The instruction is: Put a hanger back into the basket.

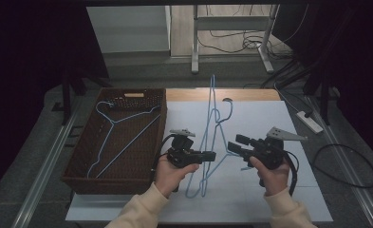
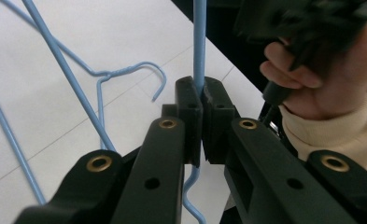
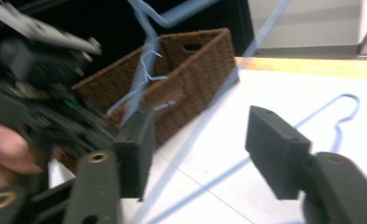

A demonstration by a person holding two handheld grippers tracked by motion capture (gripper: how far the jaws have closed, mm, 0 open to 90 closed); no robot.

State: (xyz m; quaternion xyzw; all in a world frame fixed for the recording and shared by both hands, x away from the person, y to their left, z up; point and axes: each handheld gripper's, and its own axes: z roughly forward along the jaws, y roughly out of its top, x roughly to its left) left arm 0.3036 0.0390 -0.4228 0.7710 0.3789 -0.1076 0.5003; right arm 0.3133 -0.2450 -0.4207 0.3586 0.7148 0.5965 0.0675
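A blue wire hanger (image 1: pixel 212 102) stands tilted up off the white table (image 1: pixel 269 118), and my left gripper (image 1: pixel 213 155) is shut on its wire. In the left gripper view the pads (image 2: pixel 188 109) pinch that blue wire (image 2: pixel 199 42) tightly. A second blue hanger (image 1: pixel 228 105) lies flat on the table behind it, its hook (image 2: pixel 146 70) facing up. My right gripper (image 1: pixel 235 145) is open just right of the held hanger. In the right gripper view its jaws (image 3: pixel 204 149) stand wide apart, with a blurred wire (image 3: pixel 190 135) crossing between them, untouched.
A brown wicker basket (image 1: pixel 79 161) sits at the table's left with another blue hanger (image 1: pixel 120 137) inside. A power strip (image 1: pixel 310 121) and cables lie on the floor to the right. A metal table frame (image 1: pixel 196 42) stands beyond.
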